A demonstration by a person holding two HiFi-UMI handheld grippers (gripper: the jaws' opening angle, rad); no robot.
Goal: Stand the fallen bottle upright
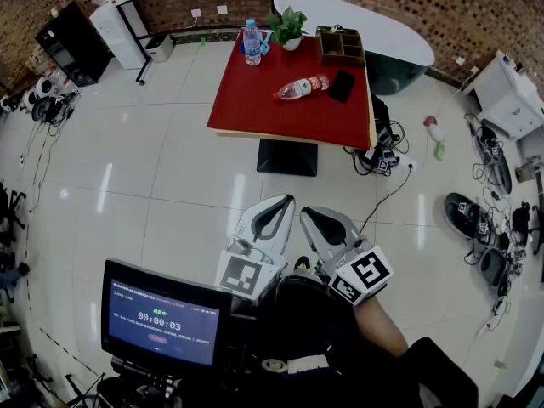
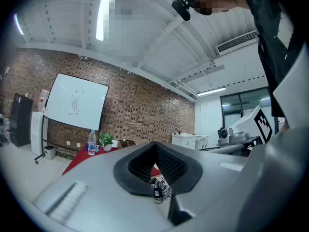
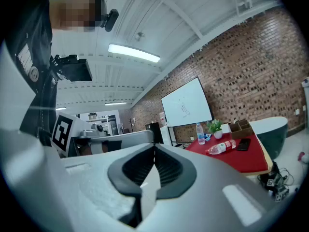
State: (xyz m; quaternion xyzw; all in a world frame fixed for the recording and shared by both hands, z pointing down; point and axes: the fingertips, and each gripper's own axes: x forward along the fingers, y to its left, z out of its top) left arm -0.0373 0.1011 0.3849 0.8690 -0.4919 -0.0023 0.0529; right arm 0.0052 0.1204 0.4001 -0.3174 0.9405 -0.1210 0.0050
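Fallen bottle (image 1: 303, 87) on red table (image 1: 255, 113)

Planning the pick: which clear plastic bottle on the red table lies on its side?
The red-labelled clear plastic bottle beside the flat black phone; the blue-labelled bottle stands upright near the potted plant.

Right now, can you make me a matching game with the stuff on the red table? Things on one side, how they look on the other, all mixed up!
Things:
1. red-label bottle
2. blue-label bottle
3. phone
4. plant

How they look:
A. clear, standing upright
B. black, lying flat
C. green, in a white pot
D. clear, tipped on its side

Pairs: 1-D, 2-A, 3-B, 4-C.
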